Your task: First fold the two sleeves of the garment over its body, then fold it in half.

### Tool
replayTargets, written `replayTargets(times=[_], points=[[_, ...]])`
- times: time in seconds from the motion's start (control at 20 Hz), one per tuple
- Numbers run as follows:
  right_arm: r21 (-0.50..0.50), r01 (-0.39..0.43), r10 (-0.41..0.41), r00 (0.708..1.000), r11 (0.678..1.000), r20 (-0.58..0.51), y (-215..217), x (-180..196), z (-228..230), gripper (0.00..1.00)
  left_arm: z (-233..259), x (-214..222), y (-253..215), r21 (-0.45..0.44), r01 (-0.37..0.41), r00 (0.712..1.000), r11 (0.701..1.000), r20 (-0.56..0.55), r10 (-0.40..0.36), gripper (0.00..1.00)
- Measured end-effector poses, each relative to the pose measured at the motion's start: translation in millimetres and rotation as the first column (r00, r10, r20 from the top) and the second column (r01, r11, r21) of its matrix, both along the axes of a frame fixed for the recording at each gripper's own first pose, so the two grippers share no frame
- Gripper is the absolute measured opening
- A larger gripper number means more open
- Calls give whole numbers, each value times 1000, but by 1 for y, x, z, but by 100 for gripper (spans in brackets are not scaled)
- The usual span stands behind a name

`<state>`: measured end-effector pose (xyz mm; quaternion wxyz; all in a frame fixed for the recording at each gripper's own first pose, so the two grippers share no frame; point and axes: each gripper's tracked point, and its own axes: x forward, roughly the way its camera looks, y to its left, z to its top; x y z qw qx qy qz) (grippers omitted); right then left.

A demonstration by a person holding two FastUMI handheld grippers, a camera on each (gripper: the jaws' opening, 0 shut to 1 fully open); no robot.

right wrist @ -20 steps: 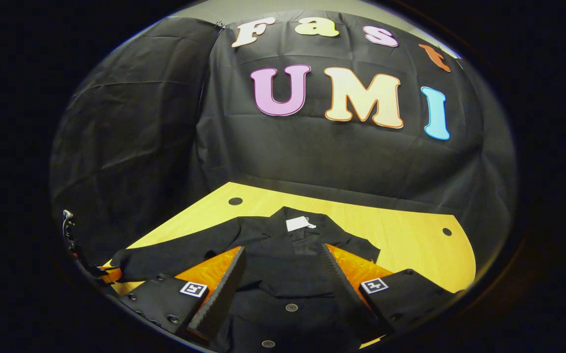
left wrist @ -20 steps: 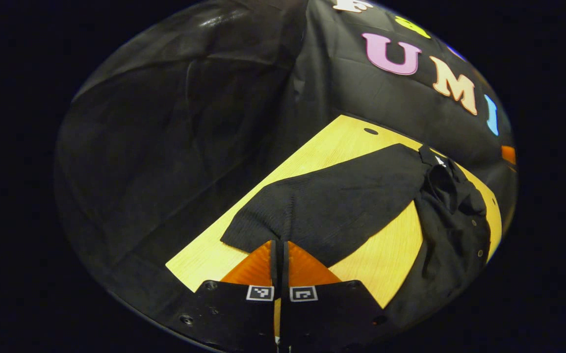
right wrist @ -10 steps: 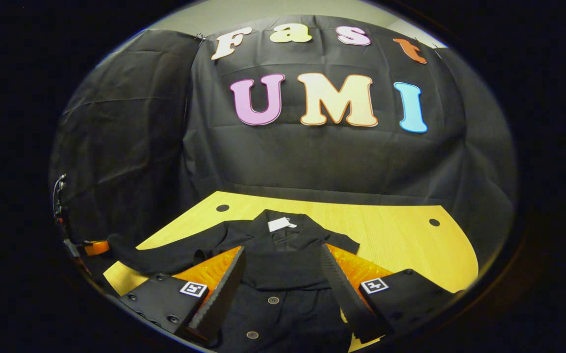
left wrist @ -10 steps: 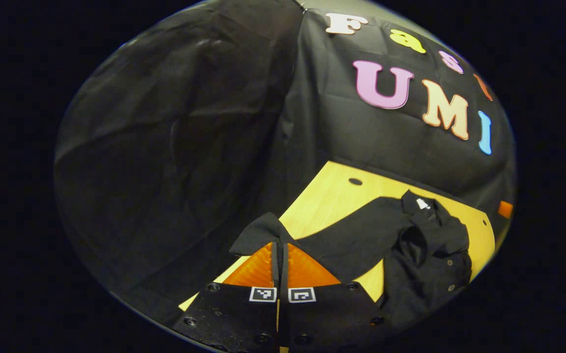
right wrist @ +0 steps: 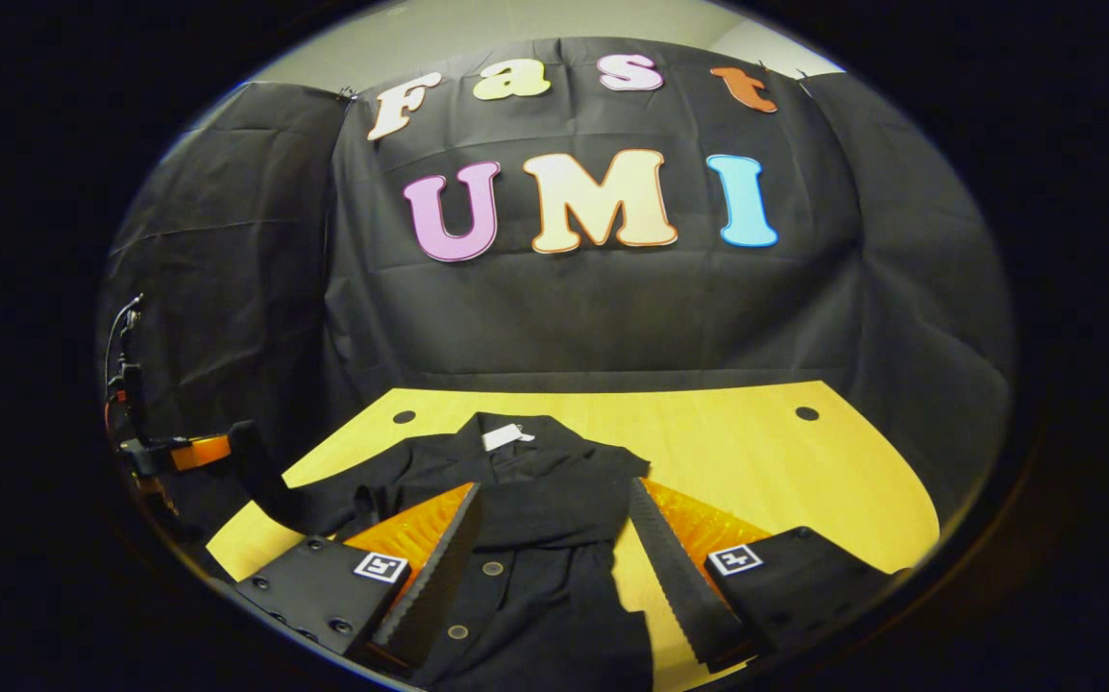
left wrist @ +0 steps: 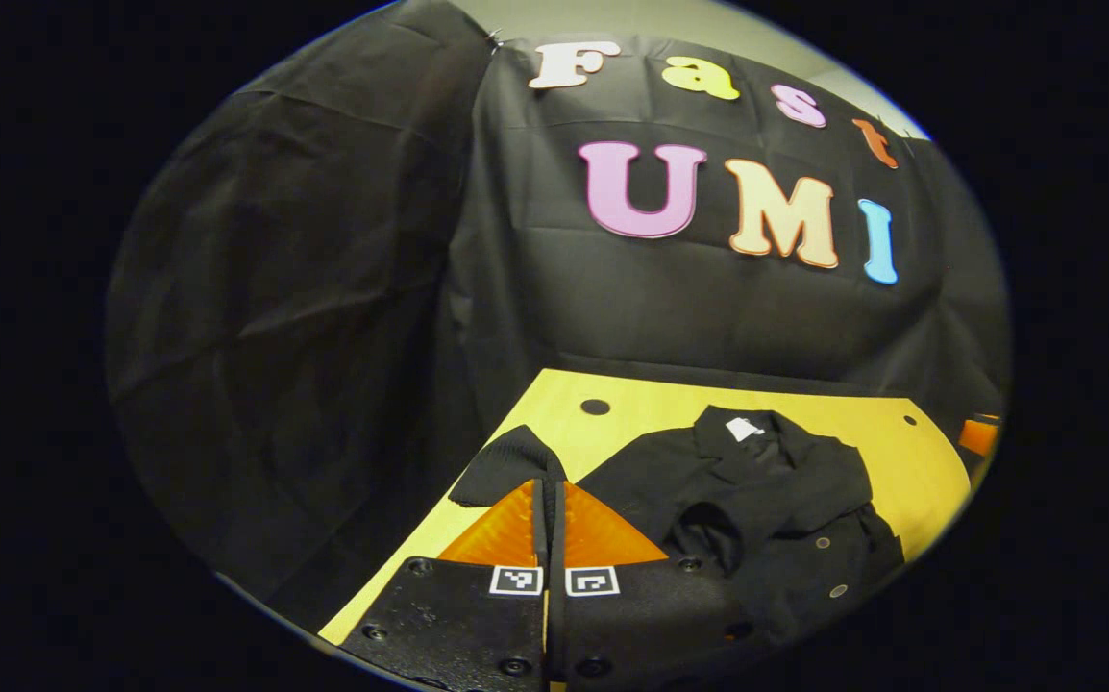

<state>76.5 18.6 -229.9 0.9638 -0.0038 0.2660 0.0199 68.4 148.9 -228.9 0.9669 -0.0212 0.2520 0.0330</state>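
Sleeve cuff (left wrist: 508, 466) is being pinched by left claw (left wrist: 549, 500); garment body (left wrist: 766, 490) lying at 2 o'clock; right claw (right wrist: 547, 538) gaping, idle.

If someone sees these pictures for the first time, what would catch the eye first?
Probably the black garment spread on the bright yellow table, with a white tag at its collar. Next, the left gripper, shut on a sleeve cuff and holding it above the table's left edge. The right gripper hangs open over the garment's buttoned front.
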Motion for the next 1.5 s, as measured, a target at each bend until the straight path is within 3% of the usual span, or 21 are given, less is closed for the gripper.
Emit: replayTargets(times=[0.35, 0.8, 1.5], points=[[11, 92, -92, 996, 996, -3, -45, -28, -1, 98, 12, 36, -76, 9, 157, 987, 988, 18, -157, 0], [12, 195, -195, 981, 981, 10, -102, -56, 8, 98, 15, 61, -169, -30, 315, 949, 949, 39, -313, 0], [8, 303, -303, 953, 953, 25, -171, -84, 21, 98, -5, 82, -295, -37, 478, 878, 878, -2, -478, 0]])
